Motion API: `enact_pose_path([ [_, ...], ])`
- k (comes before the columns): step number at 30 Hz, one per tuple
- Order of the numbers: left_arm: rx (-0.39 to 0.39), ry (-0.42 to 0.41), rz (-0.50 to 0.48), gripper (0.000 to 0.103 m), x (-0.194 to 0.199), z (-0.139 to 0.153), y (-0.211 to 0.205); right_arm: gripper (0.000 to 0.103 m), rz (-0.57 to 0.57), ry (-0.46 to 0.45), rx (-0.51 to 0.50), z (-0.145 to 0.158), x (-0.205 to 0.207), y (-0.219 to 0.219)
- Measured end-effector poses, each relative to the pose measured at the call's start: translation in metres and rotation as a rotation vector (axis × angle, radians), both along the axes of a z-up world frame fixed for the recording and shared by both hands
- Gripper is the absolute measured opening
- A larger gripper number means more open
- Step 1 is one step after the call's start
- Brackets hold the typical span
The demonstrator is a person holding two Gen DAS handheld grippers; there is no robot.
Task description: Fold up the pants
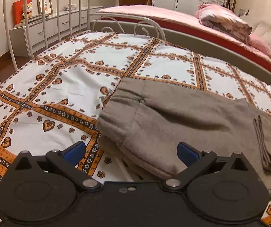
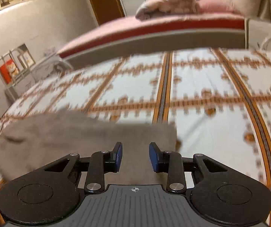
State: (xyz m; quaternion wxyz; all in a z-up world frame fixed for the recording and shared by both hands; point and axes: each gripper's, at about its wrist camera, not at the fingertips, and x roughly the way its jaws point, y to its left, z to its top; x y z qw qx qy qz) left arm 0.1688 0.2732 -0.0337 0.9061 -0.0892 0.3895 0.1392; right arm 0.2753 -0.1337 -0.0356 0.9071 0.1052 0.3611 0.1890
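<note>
The bedsheet [image 1: 59, 79] was blurred in the right view. The folded pants [image 1: 173, 113] lay on it, their near edge hidden. The left gripper [image 1: 131, 151] was wide open, empty; the right gripper [image 2: 135, 157] partly open, empty.

Warm indoor light filled the room, fairly bright. The left wrist view was sharp, its straight lines bowed at the dark rounded corners. The right wrist view was smeared with motion blur across the white and orange patterned bedsheet [image 2: 201, 94].

Left gripper [image 1: 131, 152], black linkage arms, round black discs, silver pivot screws, blue pads; right gripper [image 2: 135, 157], same build, ribbed grey plate, crosshair mark
</note>
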Motion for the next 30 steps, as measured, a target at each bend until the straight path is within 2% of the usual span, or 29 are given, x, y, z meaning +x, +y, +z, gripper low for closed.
enact_pose_path([
  [2, 0.006, 0.013, 0.004, 0.097, 0.000, -0.003, 0.001, 0.033, -0.032, 0.036, -0.016, -0.011, 0.025, 0.009],
  [5, 0.012, 0.024, 0.005, 0.097, 0.002, -0.005, 0.001, 0.033, -0.047, 0.161, -0.014, -0.042, 0.050, 0.013],
  [7, 0.009, 0.022, 0.004, 0.097, 0.004, -0.005, 0.000, 0.033, -0.032, 0.126, -0.040, -0.035, 0.045, 0.017],
  [9, 0.009, 0.022, -0.003, 0.097, 0.007, -0.006, -0.002, 0.033, -0.030, 0.053, -0.001, -0.021, 0.027, 0.011],
  [10, 0.011, 0.023, -0.003, 0.097, 0.008, -0.006, -0.003, 0.033, -0.039, 0.050, 0.021, -0.018, 0.021, 0.007],
  [11, 0.008, 0.022, -0.001, 0.097, 0.008, -0.006, -0.004, 0.033, -0.032, 0.086, 0.033, -0.023, 0.017, 0.008],
  [12, -0.002, 0.017, 0.002, 0.097, 0.008, -0.006, -0.004, 0.033, 0.015, 0.164, 0.019, -0.032, 0.017, 0.015],
  [13, -0.022, 0.010, 0.008, 0.097, 0.008, -0.005, -0.002, 0.033, 0.084, 0.204, -0.036, -0.040, 0.013, 0.025],
  [14, -0.055, 0.003, 0.014, 0.097, 0.006, -0.006, 0.001, 0.033, 0.126, 0.129, -0.115, -0.035, -0.001, 0.032],
  [15, -0.109, -0.003, 0.023, 0.097, 0.004, -0.007, 0.006, 0.033, 0.134, 0.111, -0.147, -0.027, -0.007, 0.035],
  [16, -0.178, -0.012, 0.030, 0.094, 0.000, -0.009, 0.010, 0.033, 0.127, 0.119, -0.125, -0.019, -0.011, 0.034],
  [17, -0.252, -0.021, 0.033, 0.086, -0.003, -0.012, 0.016, 0.033, 0.121, 0.112, -0.058, -0.012, -0.015, 0.028],
  [18, -0.335, -0.033, 0.045, 0.083, -0.008, -0.015, 0.022, 0.033, 0.116, 0.102, -0.014, -0.005, -0.019, 0.023],
  [20, -0.457, -0.057, 0.074, 0.077, -0.015, -0.022, 0.033, 0.033, 0.103, 0.066, -0.007, 0.007, -0.029, 0.015],
  [23, -0.579, -0.128, 0.085, 0.076, -0.025, -0.027, 0.042, 0.034, 0.100, 0.018, -0.029, 0.019, -0.039, 0.006],
  [25, -0.675, -0.150, 0.097, 0.071, -0.029, -0.034, 0.047, 0.034, 0.078, 0.018, -0.018, 0.020, -0.043, -0.003],
  [27, -0.717, -0.162, 0.089, 0.070, -0.030, -0.037, 0.048, 0.034, 0.057, 0.024, -0.006, 0.021, -0.046, -0.011],
  [30, -0.705, -0.126, 0.091, 0.070, -0.026, -0.045, 0.046, 0.034, 0.044, 0.032, -0.001, 0.016, -0.048, -0.017],
])
